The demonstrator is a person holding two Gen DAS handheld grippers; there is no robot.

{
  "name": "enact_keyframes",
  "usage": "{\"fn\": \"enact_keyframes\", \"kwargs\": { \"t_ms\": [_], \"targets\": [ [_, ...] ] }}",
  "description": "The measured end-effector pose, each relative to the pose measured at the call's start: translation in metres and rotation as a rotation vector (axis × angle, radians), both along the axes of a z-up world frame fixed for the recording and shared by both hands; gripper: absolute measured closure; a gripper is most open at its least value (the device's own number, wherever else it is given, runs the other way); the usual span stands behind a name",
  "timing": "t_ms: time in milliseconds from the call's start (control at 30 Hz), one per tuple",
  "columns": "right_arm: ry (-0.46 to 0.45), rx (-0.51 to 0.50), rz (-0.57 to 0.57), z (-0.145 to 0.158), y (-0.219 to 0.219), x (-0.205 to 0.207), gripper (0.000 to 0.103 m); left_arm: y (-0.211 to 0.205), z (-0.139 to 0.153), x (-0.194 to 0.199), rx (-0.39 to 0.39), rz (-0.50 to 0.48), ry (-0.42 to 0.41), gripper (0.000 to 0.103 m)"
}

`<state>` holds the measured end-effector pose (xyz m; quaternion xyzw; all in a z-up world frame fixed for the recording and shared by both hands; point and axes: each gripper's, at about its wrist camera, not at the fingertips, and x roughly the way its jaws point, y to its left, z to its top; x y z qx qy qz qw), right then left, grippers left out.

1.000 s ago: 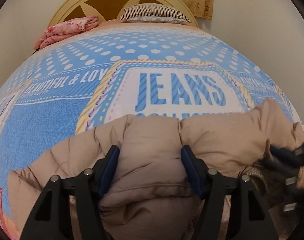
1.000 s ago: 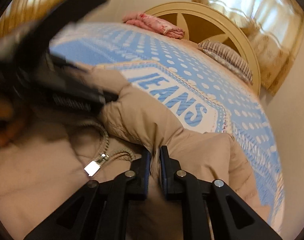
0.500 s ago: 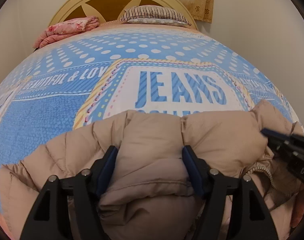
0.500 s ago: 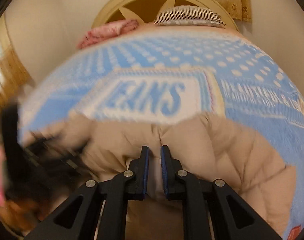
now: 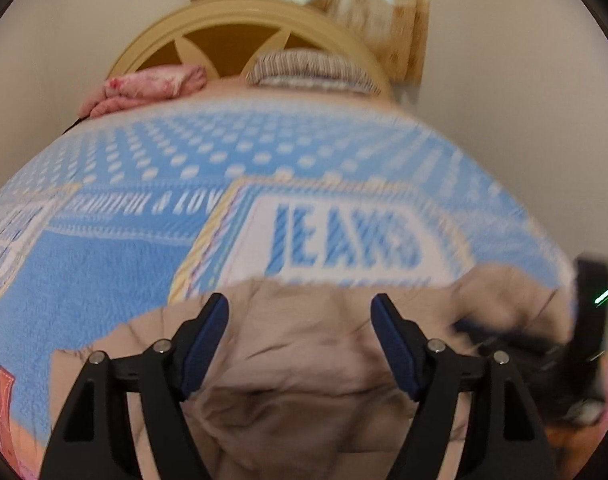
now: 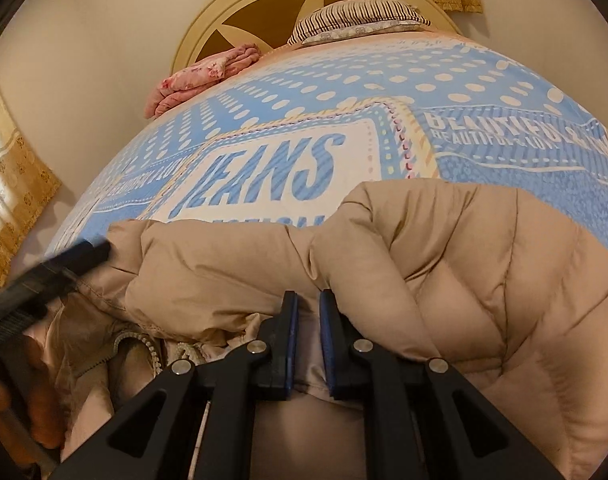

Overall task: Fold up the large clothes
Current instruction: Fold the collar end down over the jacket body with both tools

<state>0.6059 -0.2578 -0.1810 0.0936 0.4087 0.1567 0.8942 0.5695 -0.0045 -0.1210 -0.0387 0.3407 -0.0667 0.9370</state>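
The bed's blue "JEANS" blanket carries the beige puffer jacket, bunched at the near edge. The right gripper pinches a thin fold of its fabric; it should keep that hold and lay the panel flat. The left gripper is opening above the padding, gripping nothing; it should release fully before seeking another edge.

The right gripper was clamped onto a fold of the beige puffer jacket, which lay bunched on the near side of the blue JEANS bedspread. The left gripper poked in blurry from the left. A striped pillow and a pink blanket sat far back by the headboard.
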Motion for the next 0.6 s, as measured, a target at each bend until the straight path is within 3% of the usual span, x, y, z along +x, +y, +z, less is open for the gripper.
{"fn": "enact_keyframes", "kwargs": {
  "t_ms": [67,233,300,367,467,600],
  "targets": [
    [-0.002,-0.002,-0.001,0.0,0.0,0.0,0.092,-0.011,-0.002,0.007,-0.013,-0.031,0.037,0.018],
    [-0.009,-0.017,-0.004,0.001,0.001,-0.003,0.092,-0.027,-0.051,0.028,0.044,-0.02,0.192,0.013],
    [-0.01,-0.021,-0.005,0.001,0.001,-0.003,0.092,-0.027,-0.059,0.032,0.065,-0.003,0.198,0.004],
    [-0.01,-0.026,-0.005,0.001,0.002,-0.002,0.092,-0.03,-0.064,0.034,0.084,0.017,0.212,0.001],
    [-0.009,-0.032,-0.006,0.0,0.002,-0.002,0.092,-0.039,-0.069,0.034,0.149,0.032,0.219,0.0],
    [-0.009,-0.044,-0.008,0.0,0.004,-0.002,0.092,-0.04,-0.072,0.034,0.155,0.034,0.222,0.0]
  ]
}}
